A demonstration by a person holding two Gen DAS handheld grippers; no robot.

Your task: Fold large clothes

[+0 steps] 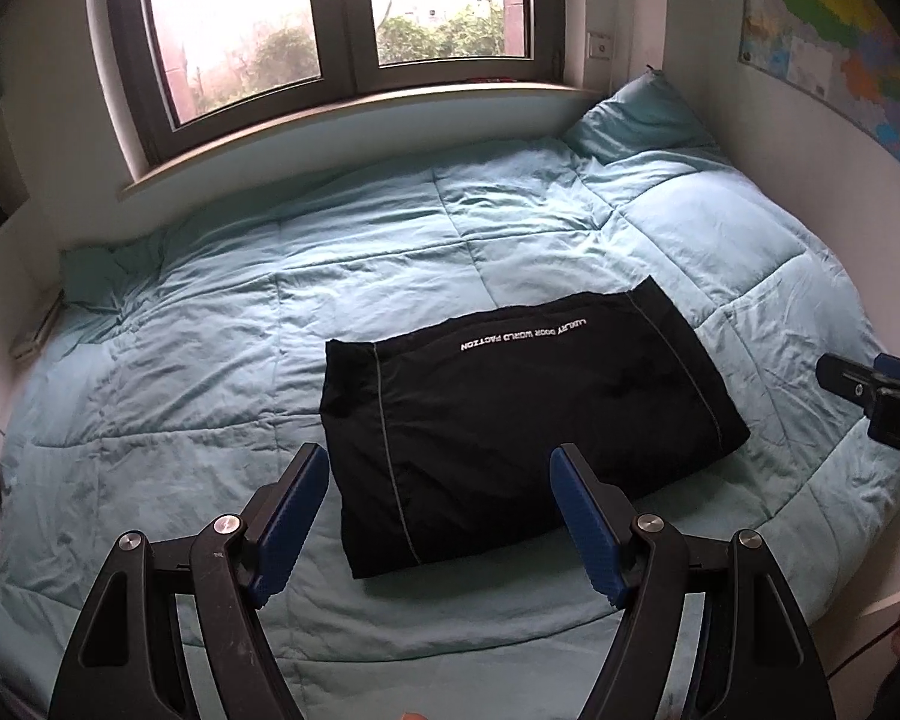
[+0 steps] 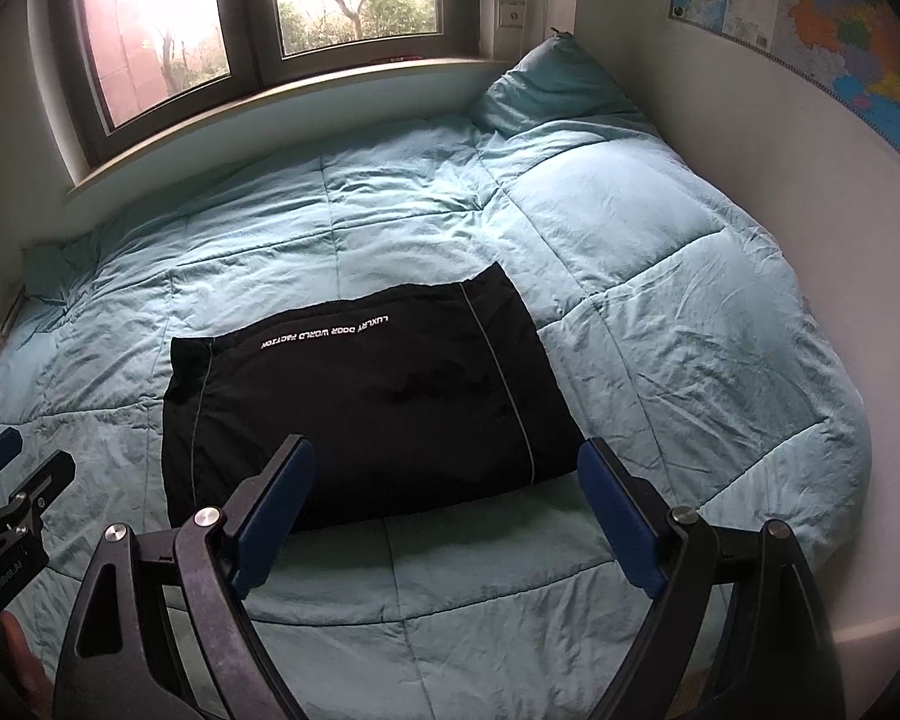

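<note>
1. The bed (image 1: 222,312) fills most of both views under a pale teal quilt, its far edge running along below the window (image 1: 330,12) at the top of the frame. A matching pillow (image 1: 636,114) is propped in the upper right corner, and a coloured map (image 1: 840,36) hangs on the wall at the right.

2. The black garment (image 1: 510,420) lies on the quilt at the lower middle of the left wrist view and a little left of centre in the right wrist view. It is already a compact, roughly rectangular bundle with tidy edges, a line of white lettering near its far edge and thin pale piping running down each side. From what I can see the folding looks finished or very nearly so; at most one more halving or a smoothing pass might remain, though nothing sticks out that clearly needs it.

3. The left gripper (image 1: 438,516) hangs above the near edge of the bundle, fingers spread wide and holding nothing; it seems to be off the cloth.

4. The right gripper (image 2: 447,510) hovers over the near right corner of the bundle, its fingers also spread apart and empty. Its tip shows at the right edge of the left wrist view, well clear of the garment.
</note>
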